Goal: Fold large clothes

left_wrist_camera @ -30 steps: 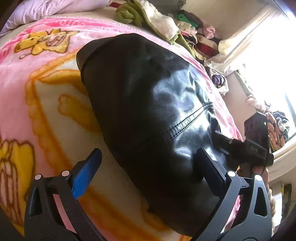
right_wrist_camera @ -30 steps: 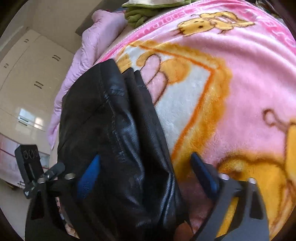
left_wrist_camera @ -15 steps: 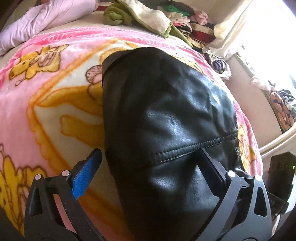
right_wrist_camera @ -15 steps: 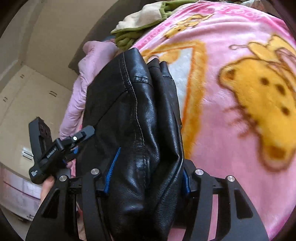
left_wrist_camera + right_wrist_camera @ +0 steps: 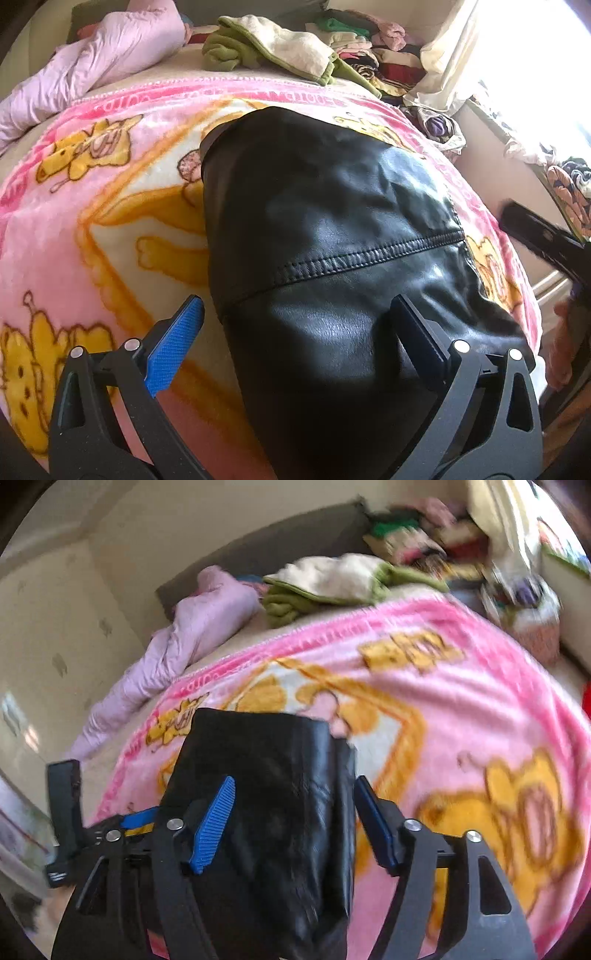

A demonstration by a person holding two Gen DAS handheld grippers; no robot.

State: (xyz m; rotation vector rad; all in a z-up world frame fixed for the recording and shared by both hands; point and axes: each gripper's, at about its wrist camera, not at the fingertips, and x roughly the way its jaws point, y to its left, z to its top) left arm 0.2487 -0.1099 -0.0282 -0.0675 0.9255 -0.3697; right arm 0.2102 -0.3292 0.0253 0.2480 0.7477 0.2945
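A black leather garment point(image 5: 332, 221) lies lengthwise on a pink cartoon blanket point(image 5: 92, 221), with a stitched seam across it. My left gripper point(image 5: 295, 306) hovers open over its near end; the blue left pad point(image 5: 173, 343) is over the blanket and the right finger is over the leather. In the blurred right wrist view, the near end of the garment point(image 5: 280, 775) is bunched between the pads of my right gripper point(image 5: 294, 786) and fills the gap down to the frame's bottom. The right gripper point(image 5: 543, 243) shows as a dark blur at the garment's right. The left gripper point(image 5: 62, 812) is at the left edge.
A lilac padded quilt point(image 5: 92, 70) lies at the bed's far left. A green-and-cream cloth point(image 5: 266, 48) and a pile of folded clothes point(image 5: 369, 48) lie along the far edge. A pale curtain point(image 5: 450, 48) and a bright window are on the right. Wardrobe doors point(image 5: 55, 627) stand left.
My right gripper closed on the bunched near end of the leather garment and has risen, swinging its view toward the head of the bed. The left gripper rose slightly and rolled.
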